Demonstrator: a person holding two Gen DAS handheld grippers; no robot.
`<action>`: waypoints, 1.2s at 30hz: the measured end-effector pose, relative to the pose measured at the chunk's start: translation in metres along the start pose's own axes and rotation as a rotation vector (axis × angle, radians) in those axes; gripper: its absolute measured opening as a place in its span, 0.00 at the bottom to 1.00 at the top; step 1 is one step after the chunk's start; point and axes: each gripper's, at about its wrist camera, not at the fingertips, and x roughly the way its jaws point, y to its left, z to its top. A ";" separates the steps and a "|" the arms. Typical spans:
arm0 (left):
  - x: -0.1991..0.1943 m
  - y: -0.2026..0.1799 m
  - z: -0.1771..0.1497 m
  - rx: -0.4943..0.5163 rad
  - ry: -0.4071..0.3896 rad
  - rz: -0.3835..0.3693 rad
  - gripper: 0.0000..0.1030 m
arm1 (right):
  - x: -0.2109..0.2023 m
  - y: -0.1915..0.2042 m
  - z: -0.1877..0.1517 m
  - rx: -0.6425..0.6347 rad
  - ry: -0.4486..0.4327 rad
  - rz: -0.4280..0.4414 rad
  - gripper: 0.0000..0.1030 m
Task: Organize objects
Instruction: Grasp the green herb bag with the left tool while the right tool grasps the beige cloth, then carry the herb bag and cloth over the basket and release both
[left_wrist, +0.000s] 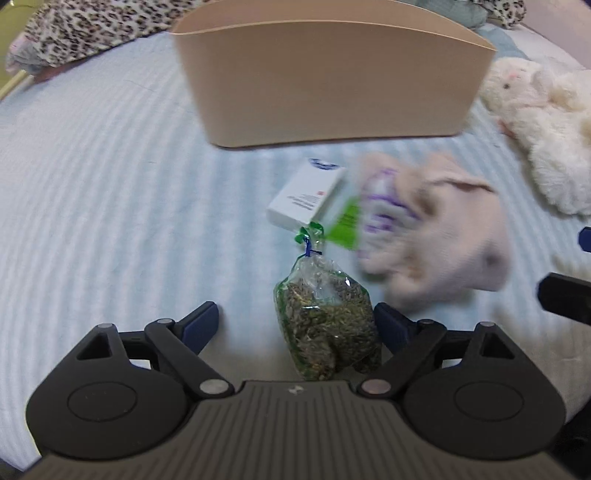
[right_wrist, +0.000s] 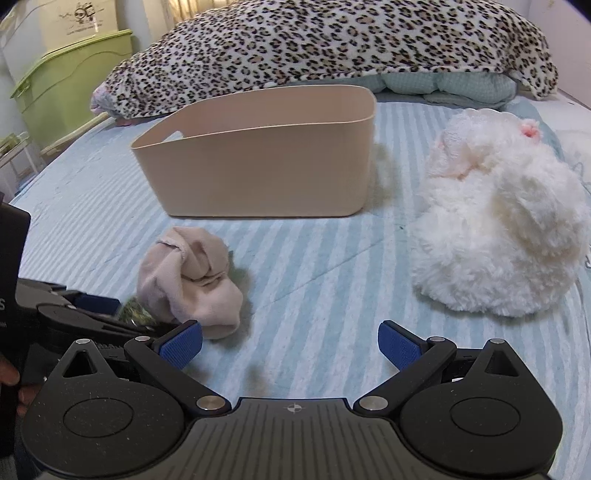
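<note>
A beige bin (left_wrist: 332, 81) stands on the striped bed; it also shows in the right wrist view (right_wrist: 258, 166). My left gripper (left_wrist: 295, 325) is open around a clear bag of dried herbs (left_wrist: 327, 328), which lies between its fingers nearer the right one. Beyond the bag lie a white box (left_wrist: 306, 195), a green and purple packet (left_wrist: 365, 210) and a blurred pink sock bundle (left_wrist: 443, 240). The sock bundle (right_wrist: 192, 280) shows left of my right gripper (right_wrist: 290, 349), which is open and empty over bare sheet. A white plush toy (right_wrist: 498, 229) lies to its right.
A leopard-print blanket (right_wrist: 332, 40) lies across the back of the bed. A green plastic crate (right_wrist: 70, 92) stands off the bed at far left. The light blue striped sheet (right_wrist: 314, 258) covers the bed.
</note>
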 end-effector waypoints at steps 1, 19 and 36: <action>0.000 0.005 0.001 -0.002 0.002 0.007 0.89 | 0.002 0.001 0.001 -0.002 0.003 0.010 1.00; -0.002 0.047 0.010 -0.051 -0.014 -0.076 0.50 | 0.060 0.046 0.025 -0.044 0.060 0.156 0.79; -0.039 0.040 0.015 0.033 -0.131 -0.060 0.40 | 0.027 0.041 0.023 -0.067 -0.015 0.149 0.15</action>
